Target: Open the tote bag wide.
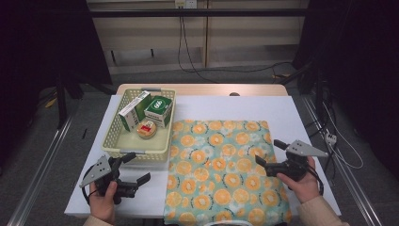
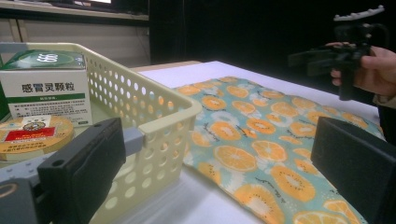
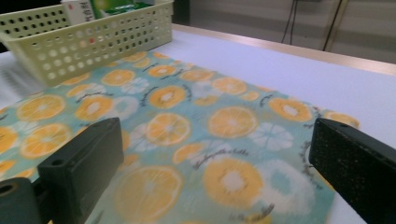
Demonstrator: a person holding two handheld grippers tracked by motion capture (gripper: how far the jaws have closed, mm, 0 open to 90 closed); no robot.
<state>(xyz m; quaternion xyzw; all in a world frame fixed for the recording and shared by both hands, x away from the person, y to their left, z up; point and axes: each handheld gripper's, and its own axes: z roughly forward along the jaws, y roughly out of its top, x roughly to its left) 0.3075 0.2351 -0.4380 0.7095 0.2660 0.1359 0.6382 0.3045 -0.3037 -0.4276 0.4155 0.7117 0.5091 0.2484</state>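
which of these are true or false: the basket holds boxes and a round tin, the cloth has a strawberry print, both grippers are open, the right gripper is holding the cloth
1. The basket holds boxes and a round tin. True.
2. The cloth has a strawberry print. False: it shows orange slices on a teal ground.
3. Both grippers are open. True: the left gripper and the right gripper have their jaws wide apart with nothing between them.
4. The right gripper is holding the cloth. False: it hovers over the cloth's right side, gripping nothing.
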